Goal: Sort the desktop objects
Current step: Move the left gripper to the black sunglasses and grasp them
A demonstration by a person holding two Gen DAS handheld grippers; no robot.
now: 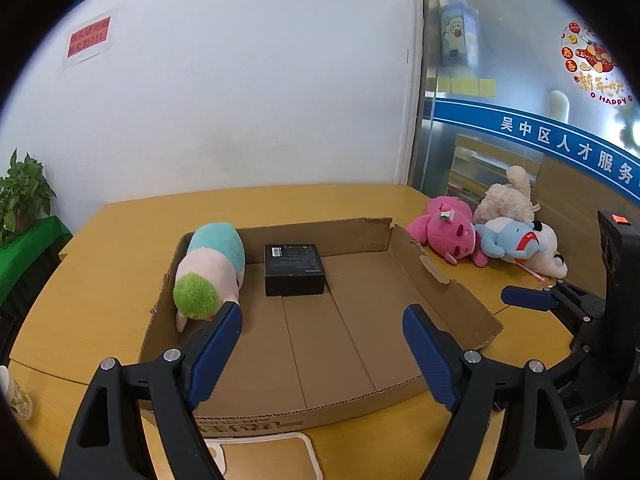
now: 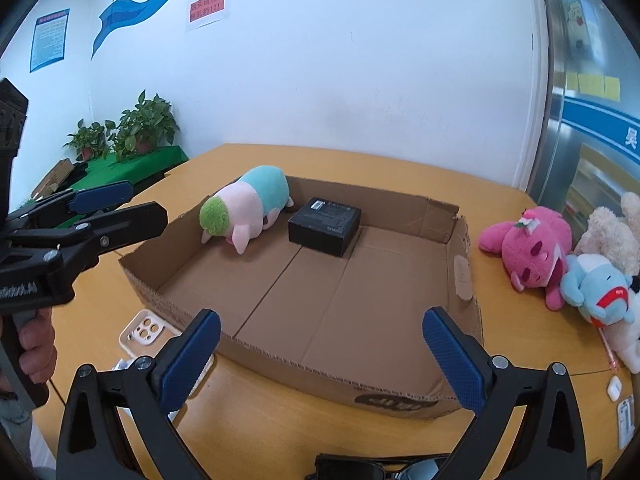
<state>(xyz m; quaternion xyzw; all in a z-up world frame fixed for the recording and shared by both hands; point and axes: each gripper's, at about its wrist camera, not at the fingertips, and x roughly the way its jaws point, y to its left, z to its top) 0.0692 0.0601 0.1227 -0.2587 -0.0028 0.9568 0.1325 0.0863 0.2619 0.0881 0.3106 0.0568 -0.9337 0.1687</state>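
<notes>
Pink, blue and cream plush toys [image 2: 560, 264] lie heaped on the yellow worktop [image 2: 360, 160] right of the cardboard tray [image 2: 460, 248]. A phone case [image 2: 146, 334] is partly hidden. Inside the tray sit a pastel plush [image 1: 212, 272] and black box [image 1: 294, 270]. Left gripper [image 1: 322, 322] and right gripper [image 2: 320, 326] hover with jaws apart, empty.

On the table [image 2: 400, 168], a plush pig [image 2: 248, 204] and small box [image 2: 325, 226] lie in the cardboard tray [image 2: 360, 312], a pile of plush toys [image 2: 560, 264] to its right.
</notes>
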